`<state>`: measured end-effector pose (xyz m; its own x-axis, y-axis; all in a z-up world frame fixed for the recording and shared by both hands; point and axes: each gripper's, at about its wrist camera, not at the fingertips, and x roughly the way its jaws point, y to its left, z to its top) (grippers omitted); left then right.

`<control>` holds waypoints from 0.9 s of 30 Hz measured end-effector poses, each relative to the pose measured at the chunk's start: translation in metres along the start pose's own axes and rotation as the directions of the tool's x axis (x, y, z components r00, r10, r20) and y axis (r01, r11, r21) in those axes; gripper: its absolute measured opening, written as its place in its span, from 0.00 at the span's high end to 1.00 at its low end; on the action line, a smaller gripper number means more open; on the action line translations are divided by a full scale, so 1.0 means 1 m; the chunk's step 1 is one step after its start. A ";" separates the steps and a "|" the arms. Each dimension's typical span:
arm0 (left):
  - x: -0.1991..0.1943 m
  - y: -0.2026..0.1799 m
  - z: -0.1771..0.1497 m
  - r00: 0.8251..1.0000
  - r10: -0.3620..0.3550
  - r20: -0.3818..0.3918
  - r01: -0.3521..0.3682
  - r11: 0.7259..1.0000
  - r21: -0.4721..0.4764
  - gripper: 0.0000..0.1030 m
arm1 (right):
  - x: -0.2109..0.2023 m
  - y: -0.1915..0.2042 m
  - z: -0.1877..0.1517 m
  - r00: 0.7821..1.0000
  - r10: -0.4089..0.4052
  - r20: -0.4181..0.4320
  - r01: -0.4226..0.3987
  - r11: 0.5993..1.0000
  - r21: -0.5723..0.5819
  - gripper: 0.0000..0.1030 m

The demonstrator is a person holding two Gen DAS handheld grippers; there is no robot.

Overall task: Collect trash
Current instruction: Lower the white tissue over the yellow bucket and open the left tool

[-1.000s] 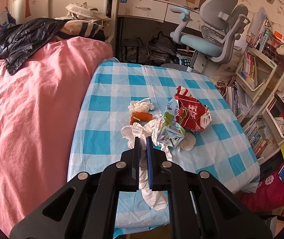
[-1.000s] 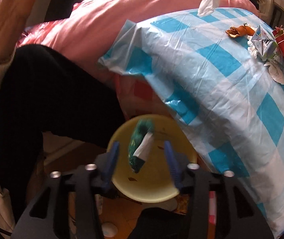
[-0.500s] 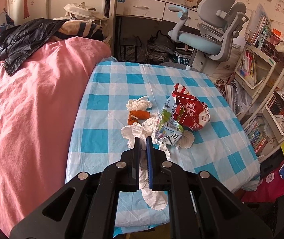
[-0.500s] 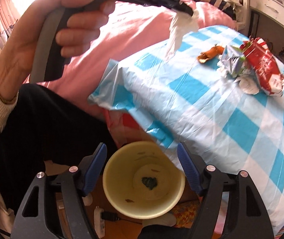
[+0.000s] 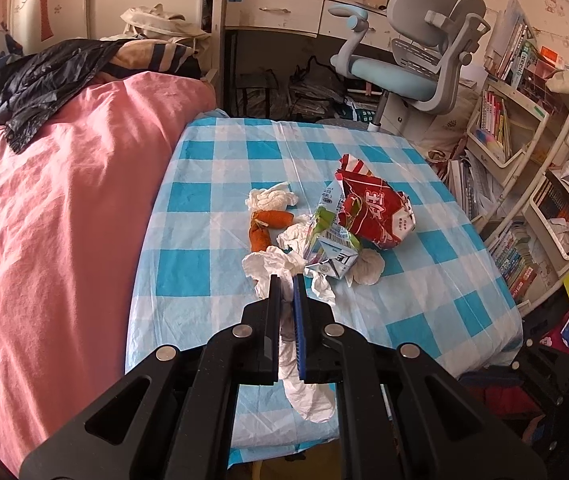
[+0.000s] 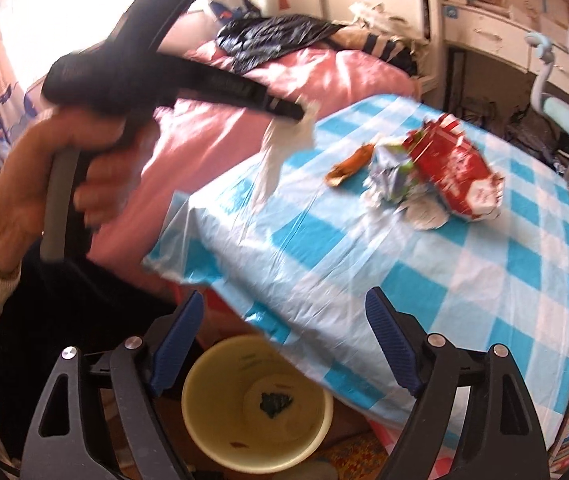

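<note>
Above the near edge of the checked tabletop [image 5: 212,276], the left gripper [image 5: 286,280] has its jaws clamped on a limp white tissue [image 5: 304,392], crumpled and hanging below them. Just beyond lie more crumpled tissues [image 5: 270,200], orange peel [image 5: 262,228], a crushed green carton [image 5: 330,240] and a red snack bag [image 5: 376,212], bunched together. Below the table edge stands a yellow bin [image 6: 256,408] holding a dark scrap [image 6: 274,402]; the right gripper [image 6: 284,344] hovers over it, jaws opening, nothing between them. A pink bed [image 5: 56,216] flanks the table.

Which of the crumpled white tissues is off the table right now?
The tissue pinched in the left tool, hanging below it. The other tissues lie on the checked tablecloth beside the wrappers.
</note>
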<state>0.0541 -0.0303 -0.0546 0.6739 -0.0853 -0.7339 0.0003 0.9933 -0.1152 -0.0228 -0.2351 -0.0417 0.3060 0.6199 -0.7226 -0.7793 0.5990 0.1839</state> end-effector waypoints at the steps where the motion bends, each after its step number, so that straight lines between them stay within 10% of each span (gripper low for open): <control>1: 0.000 -0.001 -0.003 1.000 -0.002 -0.004 0.002 1.000 0.003 0.94 | -0.003 -0.001 0.001 1.000 -0.007 0.012 0.007 1.000 0.005 0.20; 20: -0.019 -0.026 -0.101 0.983 -0.102 -0.154 0.105 0.994 0.010 0.93 | -0.058 -0.034 0.009 0.958 -0.132 0.255 0.086 0.979 0.186 0.14; 27: -0.032 -0.024 -0.107 0.997 -0.019 -0.080 0.021 1.000 0.017 0.54 | -0.067 -0.037 0.001 0.950 -0.160 0.267 0.104 0.972 0.210 0.12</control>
<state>-0.0464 -0.0594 -0.0997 0.6125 -0.1104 -0.7828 0.0266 0.9925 -0.1192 -0.0138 -0.2981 0.0005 0.5614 0.6288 -0.5379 -0.6109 0.7534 0.2433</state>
